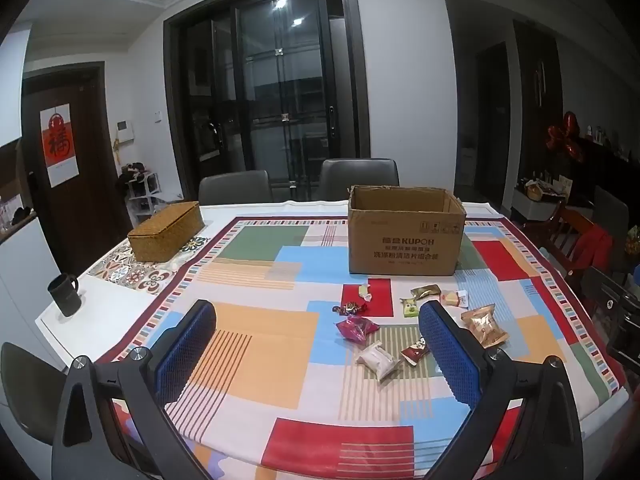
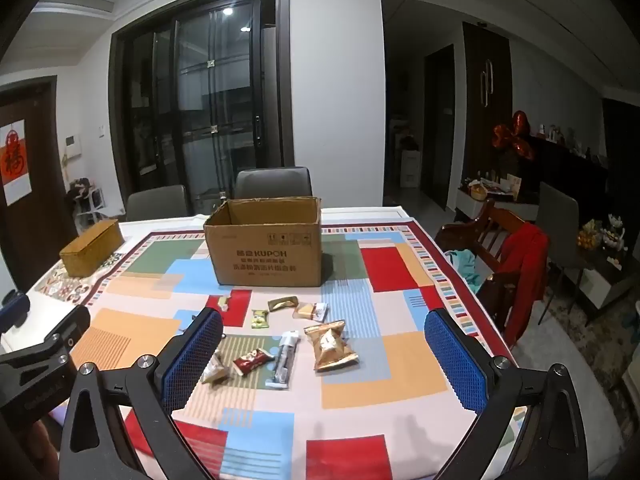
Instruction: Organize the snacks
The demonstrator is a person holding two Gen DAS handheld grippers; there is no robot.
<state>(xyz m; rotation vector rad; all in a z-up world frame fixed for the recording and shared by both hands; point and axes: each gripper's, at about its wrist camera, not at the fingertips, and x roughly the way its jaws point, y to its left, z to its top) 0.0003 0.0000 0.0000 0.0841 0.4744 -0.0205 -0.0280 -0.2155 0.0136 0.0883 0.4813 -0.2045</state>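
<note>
- The left tongs point(image 1: 318, 354) stand wide apart and grasp nothing; only the desk cloth shows between the blue pads.
- The right tongs point(image 2: 324, 356) are likewise spread and empty, with several snacks lying on the desk between and beyond the pads.
- The snacks point(image 2: 280, 340) lie scattered on the desk point(image 2: 360, 380) just in front of the box point(image 2: 266, 248): a gold bag point(image 2: 330, 346), a red packet point(image 2: 250, 360), a white packet point(image 1: 378, 360), a magenta packet point(image 1: 354, 327) and smaller sweets nearer the box.
- The box stands upright, flaps open; what shows of its inside is bare, so the sorting appears not yet begun and every snack is left to move.
- A woven basket point(image 1: 166, 232) sits closed at the far left, well apart.
- Both tongs hang above the near desk edge, tilted gently downward toward the snacks, touching nothing.
</note>
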